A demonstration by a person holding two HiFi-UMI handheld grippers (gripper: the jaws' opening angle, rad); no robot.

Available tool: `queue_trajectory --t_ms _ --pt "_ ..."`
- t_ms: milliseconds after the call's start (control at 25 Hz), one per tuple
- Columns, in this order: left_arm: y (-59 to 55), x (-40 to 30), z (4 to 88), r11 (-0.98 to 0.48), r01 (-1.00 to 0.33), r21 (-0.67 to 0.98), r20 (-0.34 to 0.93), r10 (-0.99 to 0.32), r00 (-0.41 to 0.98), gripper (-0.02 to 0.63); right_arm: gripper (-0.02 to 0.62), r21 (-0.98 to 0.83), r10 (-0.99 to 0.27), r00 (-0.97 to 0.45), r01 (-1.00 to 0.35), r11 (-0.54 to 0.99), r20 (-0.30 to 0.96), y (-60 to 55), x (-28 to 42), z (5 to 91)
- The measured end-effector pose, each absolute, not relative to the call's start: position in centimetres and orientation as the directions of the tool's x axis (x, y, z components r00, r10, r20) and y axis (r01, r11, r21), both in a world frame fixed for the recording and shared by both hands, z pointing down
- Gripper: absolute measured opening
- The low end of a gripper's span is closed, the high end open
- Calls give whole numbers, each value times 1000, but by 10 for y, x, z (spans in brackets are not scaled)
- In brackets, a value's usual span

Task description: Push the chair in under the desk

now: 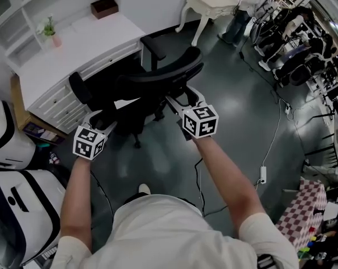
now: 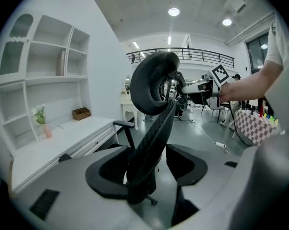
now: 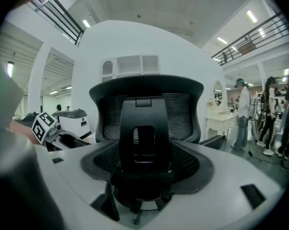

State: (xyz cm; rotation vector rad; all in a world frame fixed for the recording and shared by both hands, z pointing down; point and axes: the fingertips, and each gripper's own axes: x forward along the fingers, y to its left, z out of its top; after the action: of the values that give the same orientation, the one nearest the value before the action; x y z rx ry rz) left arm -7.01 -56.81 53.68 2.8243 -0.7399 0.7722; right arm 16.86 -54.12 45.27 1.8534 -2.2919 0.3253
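Grey floor (image 1: 230,94) beside the white desk (image 1: 85,43); chair (image 1: 149,97) not yet tucked under; left gripper (image 1: 106,122) and right gripper (image 1: 183,101) at its backrest (image 1: 163,74), jaws spread, grasping nothing; push seemingly all to come.

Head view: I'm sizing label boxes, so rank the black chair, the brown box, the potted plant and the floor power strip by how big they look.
1. black chair, by far the largest.
2. brown box and potted plant: too alike to rank.
3. power strip, smallest.
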Motion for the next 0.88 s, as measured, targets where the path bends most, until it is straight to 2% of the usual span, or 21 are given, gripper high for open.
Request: queue_trajectory --t_ms 400,800,880 --pt "-544 -83 503 -808 -589 -5 427 -534 729 229 305 -23 -938 -206 -978 208 279 -501 171 457" --pt "-467 -59 476 -758 -652 25 369 -599 711 173 295 -42 -910 -310 -950 311 276 -427 158 460" --pt "-444 -50 472 -754 -656 33 364 -602 710 155 268 -44 -904 -327 -944 328 273 -410 158 461"
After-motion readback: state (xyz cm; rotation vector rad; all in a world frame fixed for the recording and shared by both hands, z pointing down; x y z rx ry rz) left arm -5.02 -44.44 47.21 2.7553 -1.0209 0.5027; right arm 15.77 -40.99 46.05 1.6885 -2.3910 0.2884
